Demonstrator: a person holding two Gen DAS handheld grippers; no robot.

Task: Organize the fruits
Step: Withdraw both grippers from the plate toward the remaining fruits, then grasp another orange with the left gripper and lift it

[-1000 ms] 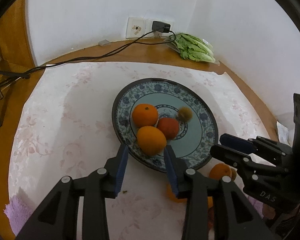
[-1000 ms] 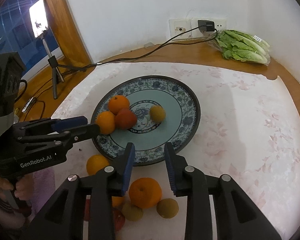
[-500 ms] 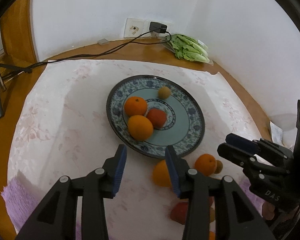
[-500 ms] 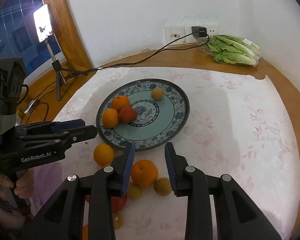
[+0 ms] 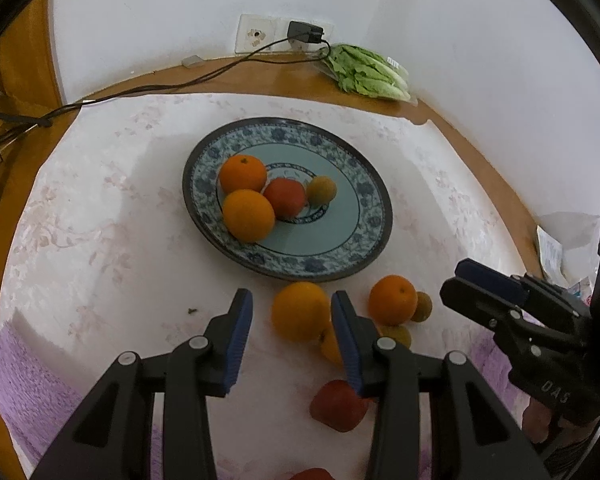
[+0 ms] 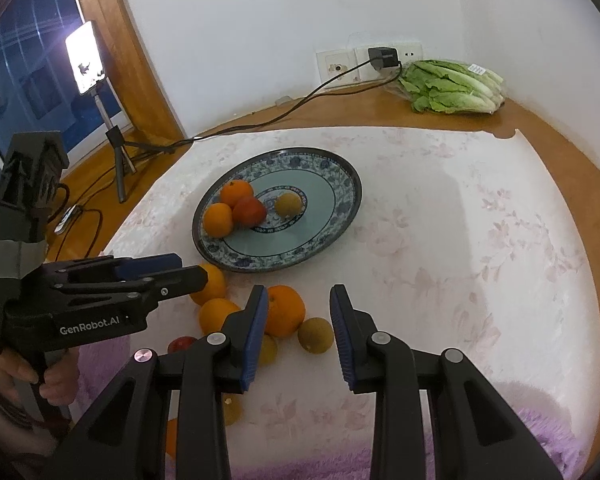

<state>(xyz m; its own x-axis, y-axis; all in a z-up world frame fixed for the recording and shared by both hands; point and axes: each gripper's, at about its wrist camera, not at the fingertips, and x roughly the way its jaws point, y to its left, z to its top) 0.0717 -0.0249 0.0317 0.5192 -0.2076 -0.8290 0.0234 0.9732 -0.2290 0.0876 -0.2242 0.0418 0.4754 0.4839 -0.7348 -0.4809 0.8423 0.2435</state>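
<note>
A blue-patterned plate (image 5: 364, 184) sits near the middle of the white floral tablecloth (image 5: 100, 220) that covers the wooden table (image 6: 560, 128). On the plate, toward its left side, lie two oranges (image 5: 242, 172), a red fruit (image 5: 285, 197) touching both, and a small yellow-green fruit (image 5: 321, 190) just beside the red one. Off the plate, at the near edge of the cloth, further fruit is grouped: a large orange (image 5: 300, 312) just below the plate rim, a second loose orange (image 5: 393, 300) to its right with a small brownish fruit (image 5: 423, 307) touching it, and a red fruit on the cloth (image 5: 338, 406) nearer the camera. The left gripper (image 5: 292, 316) hangs above the large orange with its fingers apart; the orange shows between the blue pads, which do not press on it. The right gripper (image 6: 299, 316) likewise stands with fingers apart, empty, over the second loose orange (image 6: 284, 310) and a yellow-green fruit (image 6: 315, 335) on the cloth. A bagged lettuce (image 6: 452, 86) lies at the far right corner of the table by the wall, below a wall socket (image 6: 364, 64) with a plugged charger (image 6: 383, 58). A purple towel (image 5: 24, 392) lies at the near left edge. A lit lamp on a tripod (image 6: 85, 58) stands beyond the table's left edge.
</note>
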